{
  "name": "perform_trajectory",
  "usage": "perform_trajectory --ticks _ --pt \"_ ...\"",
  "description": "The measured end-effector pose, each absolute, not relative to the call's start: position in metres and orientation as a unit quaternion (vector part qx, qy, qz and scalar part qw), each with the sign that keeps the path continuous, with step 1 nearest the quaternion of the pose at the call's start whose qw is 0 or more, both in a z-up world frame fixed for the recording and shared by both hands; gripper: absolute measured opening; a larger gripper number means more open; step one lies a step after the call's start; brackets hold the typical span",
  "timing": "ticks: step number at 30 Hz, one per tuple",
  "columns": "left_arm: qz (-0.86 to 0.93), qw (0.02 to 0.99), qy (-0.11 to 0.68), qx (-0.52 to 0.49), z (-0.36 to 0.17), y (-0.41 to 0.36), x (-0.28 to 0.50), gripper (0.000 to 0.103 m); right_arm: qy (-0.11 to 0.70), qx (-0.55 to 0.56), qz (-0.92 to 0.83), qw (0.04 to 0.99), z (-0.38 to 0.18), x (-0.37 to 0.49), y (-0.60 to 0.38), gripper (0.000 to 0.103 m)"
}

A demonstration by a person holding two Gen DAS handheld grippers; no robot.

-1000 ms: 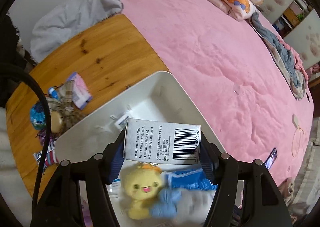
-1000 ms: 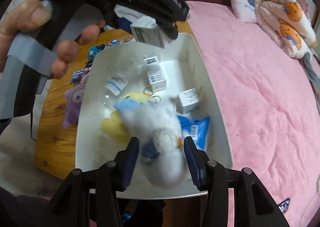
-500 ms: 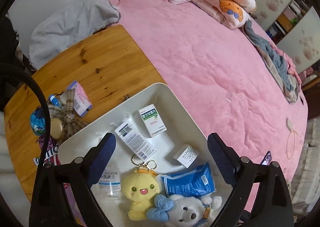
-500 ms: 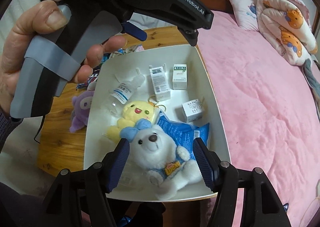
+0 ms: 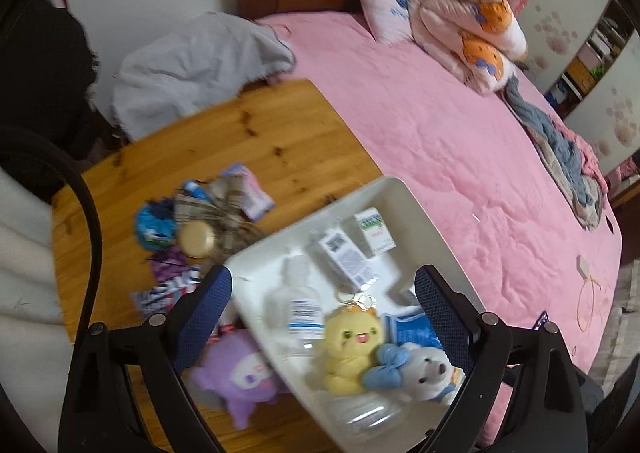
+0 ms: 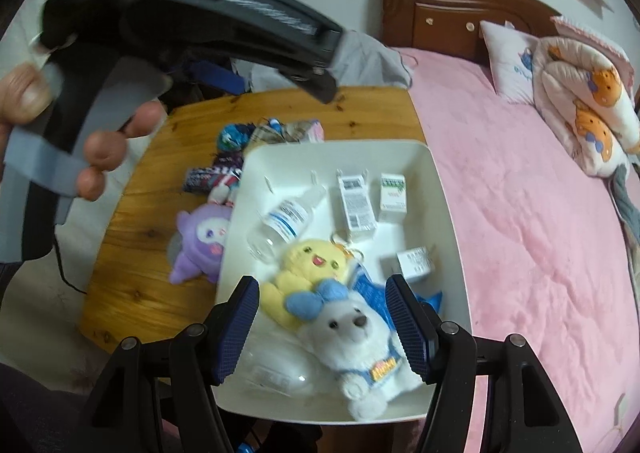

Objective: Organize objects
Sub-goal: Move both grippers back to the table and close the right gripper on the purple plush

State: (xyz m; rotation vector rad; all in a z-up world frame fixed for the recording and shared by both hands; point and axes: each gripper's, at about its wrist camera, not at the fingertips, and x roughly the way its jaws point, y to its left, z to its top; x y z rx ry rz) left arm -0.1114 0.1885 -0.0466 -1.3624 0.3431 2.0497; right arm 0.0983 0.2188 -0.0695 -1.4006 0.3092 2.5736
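A white bin [image 5: 404, 189] [image 6: 440, 181] sits on the wooden table beside the bed. In it lie a barcode box [image 5: 344, 257] [image 6: 356, 205], a green-and-white box [image 5: 374, 231], a clear bottle [image 6: 288, 217], a yellow chick plush [image 5: 352, 345] [image 6: 308, 261], a blue packet [image 6: 368, 289], a small white box [image 6: 416, 263] and a white bear [image 6: 356, 337]. My left gripper [image 5: 322, 305] hangs open and empty above the bin's left edge. My right gripper [image 6: 322, 305] is open above the bear, with its pads clear of it. A purple plush [image 5: 236, 373] [image 6: 200, 241] lies on the table against the bin.
Small packets and a round tin [image 5: 208, 213] are piled on the wooden table [image 5: 240, 141], with a snack wrapper [image 5: 168, 293] nearer. A grey cloth [image 5: 192, 65] hangs over the table's far end. The pink bed [image 5: 440, 133] runs along the right. A hand [image 6: 100, 145] holds the left gripper's handle.
The left gripper opened and let go of the barcode box, which now lies in the bin, then rose and drew back. The right gripper opened off the white bear and lifted.
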Motion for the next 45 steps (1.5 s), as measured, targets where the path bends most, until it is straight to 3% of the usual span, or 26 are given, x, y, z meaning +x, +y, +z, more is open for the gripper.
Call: perform_trajectory --ticks 14,22,29,37,45 --pt "0.840 0.275 0.115 -0.453 0.019 0.080 -0.130 0.094 0.091 -0.428 0.898 0.052 -0.030 0.052 0.169 0.067" --pt "0.841 0.271 0.158 -0.440 0.016 0.040 -0.134 0.094 0.075 -0.415 0.906 0.030 -0.019 0.024 0.133 0.067" --pt "0.797 0.343 0.260 -0.424 -0.028 0.033 -0.154 0.094 0.105 -0.415 0.899 0.095 -0.030 -0.001 0.107 0.067" --pt "0.698 0.435 0.392 -0.412 -0.125 0.044 -0.167 0.094 0.159 -0.429 0.869 0.191 -0.089 -0.022 0.073 0.067" --pt "0.643 0.451 0.439 -0.436 -0.209 0.057 -0.186 0.093 0.176 -0.459 0.831 0.260 -0.155 -0.034 0.055 0.067"
